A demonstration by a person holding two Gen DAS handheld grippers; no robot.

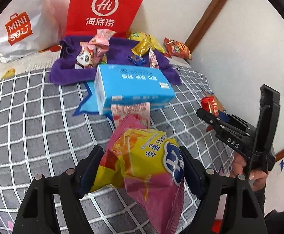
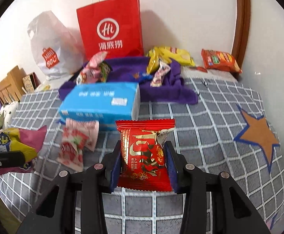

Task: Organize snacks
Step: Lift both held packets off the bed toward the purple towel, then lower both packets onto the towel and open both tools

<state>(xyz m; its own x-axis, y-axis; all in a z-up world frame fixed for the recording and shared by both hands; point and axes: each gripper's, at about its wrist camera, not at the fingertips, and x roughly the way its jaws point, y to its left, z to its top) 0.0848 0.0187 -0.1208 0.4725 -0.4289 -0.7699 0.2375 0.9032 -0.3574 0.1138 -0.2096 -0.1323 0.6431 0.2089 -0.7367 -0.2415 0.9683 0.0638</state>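
Red foil snack packet with gold lettering sits pinched in the right claw, clear of the grey checked bedspread. The left claw clamps a puffy pink-and-yellow crisp bag, crumpled at the grip. Both look to be at the carrying step; next they likely need a destination, perhaps the purple cloth beyond the blue tissue pack, and a gentle release.
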